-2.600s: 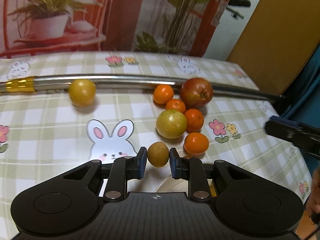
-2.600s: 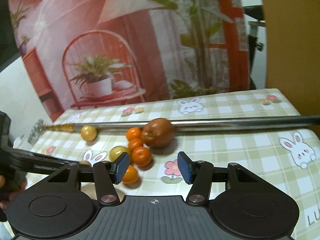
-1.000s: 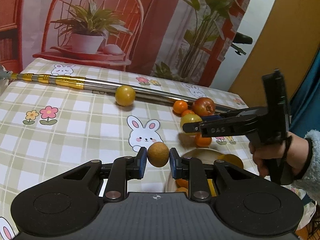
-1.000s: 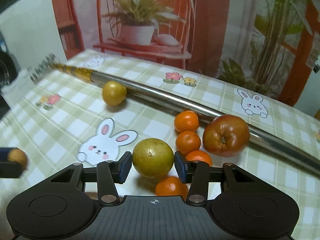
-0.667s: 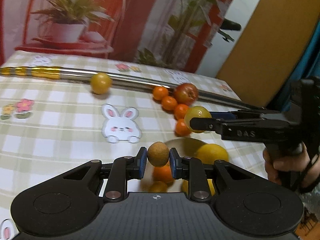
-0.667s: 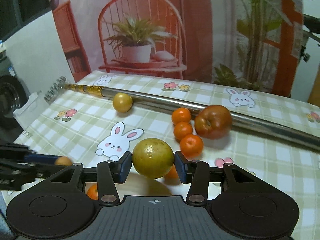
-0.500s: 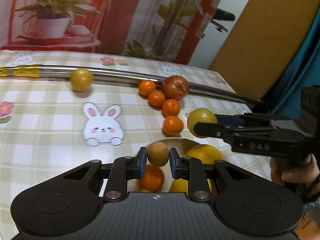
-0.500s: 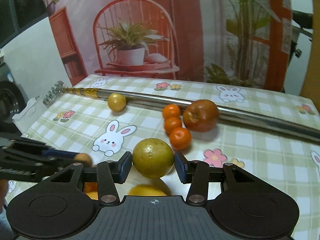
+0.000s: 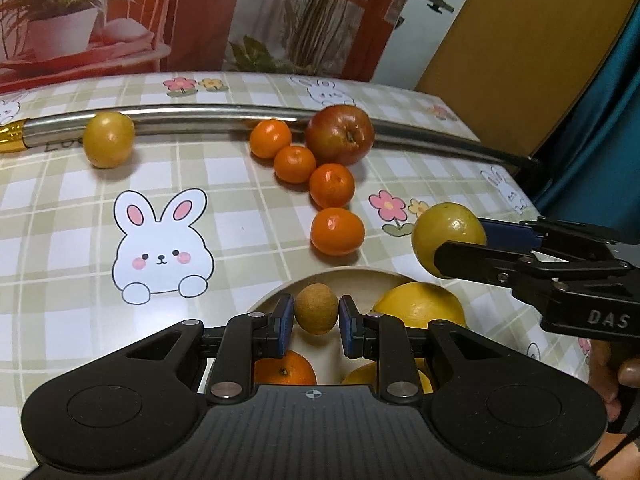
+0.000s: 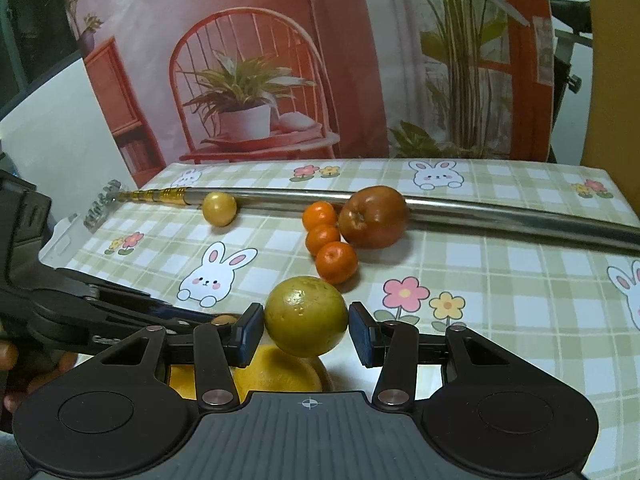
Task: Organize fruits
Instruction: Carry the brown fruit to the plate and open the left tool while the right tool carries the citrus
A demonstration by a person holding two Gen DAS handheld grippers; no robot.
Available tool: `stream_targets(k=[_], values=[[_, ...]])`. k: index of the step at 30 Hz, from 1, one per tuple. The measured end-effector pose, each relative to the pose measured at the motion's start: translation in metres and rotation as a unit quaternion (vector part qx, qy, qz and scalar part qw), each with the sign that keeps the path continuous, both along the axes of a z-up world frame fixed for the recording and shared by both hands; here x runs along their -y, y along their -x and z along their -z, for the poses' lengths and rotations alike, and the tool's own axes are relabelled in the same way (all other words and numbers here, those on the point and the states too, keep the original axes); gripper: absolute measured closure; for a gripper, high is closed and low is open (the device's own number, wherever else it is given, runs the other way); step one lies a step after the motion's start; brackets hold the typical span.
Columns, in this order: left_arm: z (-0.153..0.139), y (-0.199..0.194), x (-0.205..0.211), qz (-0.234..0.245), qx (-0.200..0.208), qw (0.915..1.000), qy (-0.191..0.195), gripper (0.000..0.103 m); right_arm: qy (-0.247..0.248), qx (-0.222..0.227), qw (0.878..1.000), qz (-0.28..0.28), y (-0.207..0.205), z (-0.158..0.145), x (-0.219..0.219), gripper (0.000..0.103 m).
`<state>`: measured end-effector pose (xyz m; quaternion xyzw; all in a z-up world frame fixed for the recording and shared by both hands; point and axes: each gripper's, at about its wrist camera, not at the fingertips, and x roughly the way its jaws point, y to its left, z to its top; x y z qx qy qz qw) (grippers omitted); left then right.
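Note:
My left gripper (image 9: pixel 316 314) is shut on a small brown round fruit (image 9: pixel 316 309), held above a pale bowl (image 9: pixel 352 277) that contains a yellow citrus (image 9: pixel 418 305) and an orange (image 9: pixel 284 369). My right gripper (image 10: pixel 306 328) is shut on a green-yellow round fruit (image 10: pixel 306 314); in the left wrist view this fruit (image 9: pixel 448 234) hangs over the bowl's right rim. On the table lie a red apple (image 9: pixel 340 134), several mandarins (image 9: pixel 338 231) and a yellow fruit (image 9: pixel 108 140).
A long metal pole (image 9: pixel 200 114) with a gold end lies across the table behind the fruit. The cloth has bunny prints (image 9: pixel 160 246). The table's right edge (image 9: pixel 520 196) meets a blue curtain. A hand (image 9: pixel 612 364) holds the right gripper.
Both grippers have moved toward the bowl with their fruits still held. The right gripper took the green-yellow fruit from the table earlier; the bowl now fills more of the lower view.

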<state>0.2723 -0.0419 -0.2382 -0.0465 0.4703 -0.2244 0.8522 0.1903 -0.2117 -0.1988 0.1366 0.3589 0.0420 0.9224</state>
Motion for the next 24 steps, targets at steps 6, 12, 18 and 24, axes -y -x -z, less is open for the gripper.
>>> stream_targets(k=[6,12,18,24], values=[[0.004,-0.003,0.005,0.009,-0.011,0.9999,0.001,0.077,-0.004,0.000,1.000,-0.001,0.003,0.000,-0.002,0.060],[0.004,-0.005,0.003,-0.001,-0.014,0.9999,0.011,0.075,-0.006,0.002,1.000,0.004,0.007,0.000,-0.005,0.060],[-0.013,0.007,-0.008,-0.023,0.007,0.9996,0.015,0.065,-0.005,0.010,1.000,0.008,0.016,-0.006,-0.009,0.060],[-0.041,0.039,-0.030,-0.068,0.041,0.9968,0.015,0.064,-0.025,0.028,0.999,0.024,0.033,-0.016,-0.015,0.060]])
